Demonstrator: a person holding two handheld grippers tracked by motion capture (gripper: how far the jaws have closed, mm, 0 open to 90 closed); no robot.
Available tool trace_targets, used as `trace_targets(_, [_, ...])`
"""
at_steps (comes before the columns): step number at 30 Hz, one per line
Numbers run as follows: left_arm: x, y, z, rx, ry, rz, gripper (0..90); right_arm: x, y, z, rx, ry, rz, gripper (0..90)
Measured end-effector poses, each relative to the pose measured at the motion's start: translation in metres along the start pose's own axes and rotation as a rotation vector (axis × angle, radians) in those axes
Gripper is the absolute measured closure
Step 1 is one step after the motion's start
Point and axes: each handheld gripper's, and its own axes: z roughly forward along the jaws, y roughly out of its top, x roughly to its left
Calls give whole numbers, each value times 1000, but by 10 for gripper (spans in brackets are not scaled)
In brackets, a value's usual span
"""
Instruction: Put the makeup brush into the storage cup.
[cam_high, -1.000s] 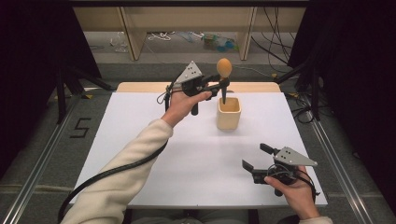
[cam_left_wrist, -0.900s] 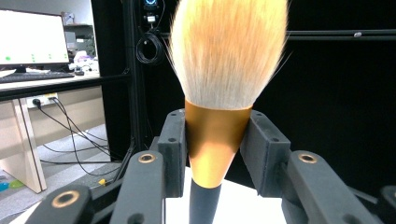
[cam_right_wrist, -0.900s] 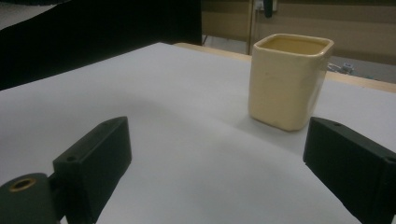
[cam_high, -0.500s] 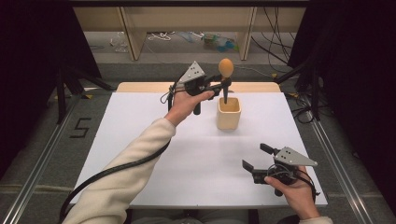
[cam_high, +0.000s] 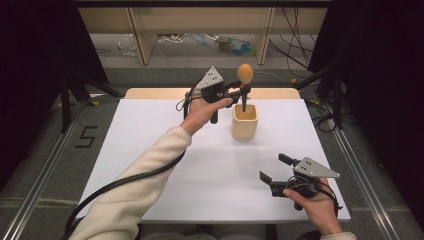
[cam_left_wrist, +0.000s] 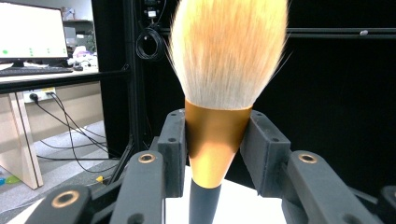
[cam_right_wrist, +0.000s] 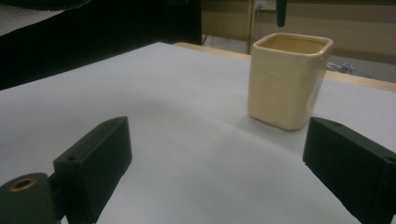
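A fluffy brush (cam_high: 244, 75) is held tight by the left claw (cam_high: 239, 90), with both pads pressed on its gold collar (cam_left_wrist: 215, 140). The brush is held upright, and its black handle hangs down just above the cream cup (cam_high: 245, 121) below the claw. The right claw (cam_high: 275, 169) is kept wide open and nothing is held in it; the cup is seen ahead of it on the white table (cam_high: 165, 150).

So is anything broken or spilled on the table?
No, nothing stands out. The cream cup stands upright on the white table, and the left tool holds the makeup brush straight above it, bristles up.
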Motion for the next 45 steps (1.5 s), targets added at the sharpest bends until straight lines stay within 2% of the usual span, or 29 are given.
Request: trace_targets(45, [2, -13, 15, 35, 2, -18, 621, 0, 0, 0, 1, 3, 5, 93])
